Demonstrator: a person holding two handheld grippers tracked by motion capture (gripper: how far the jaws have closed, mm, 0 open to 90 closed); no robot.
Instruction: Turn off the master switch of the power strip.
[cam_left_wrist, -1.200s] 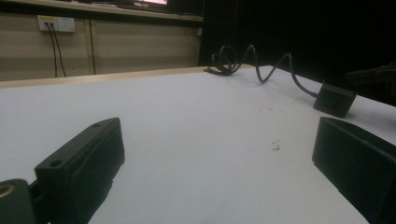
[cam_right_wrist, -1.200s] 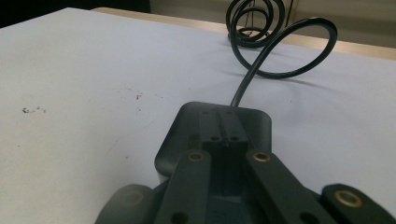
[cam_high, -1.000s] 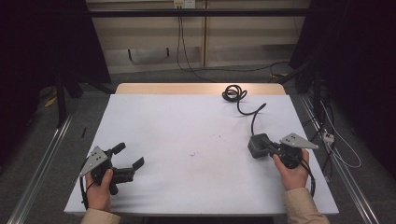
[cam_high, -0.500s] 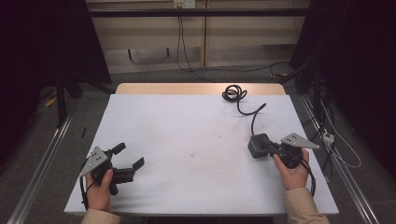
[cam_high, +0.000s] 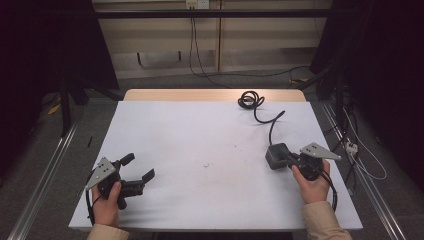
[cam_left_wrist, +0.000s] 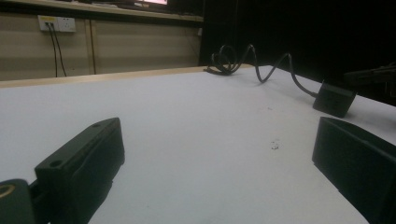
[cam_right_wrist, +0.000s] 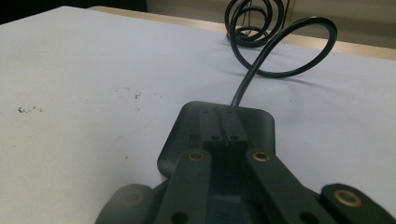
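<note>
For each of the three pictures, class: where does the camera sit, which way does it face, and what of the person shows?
High view: above the near edge, looking forward and down; both hands, left tongs, right tongs.
Left gripper view: low on the left tongs, facing across the table; jaws wide apart.
Right gripper view: rides the right tongs, facing the far edge; jaws together over the black adapter.
Shared: adapter and its coiled cable.

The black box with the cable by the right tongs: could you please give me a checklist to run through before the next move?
1. Right tongs closed, tips together against the black box: ok.
2. Actually gripping the box: cannot tell.
3. Left tongs open, holding nothing: ok.
4. Cable free of snags: ok; it runs loosely to a coil at the far edge.
5. White table between the hands free of obstacles: ok.
</note>
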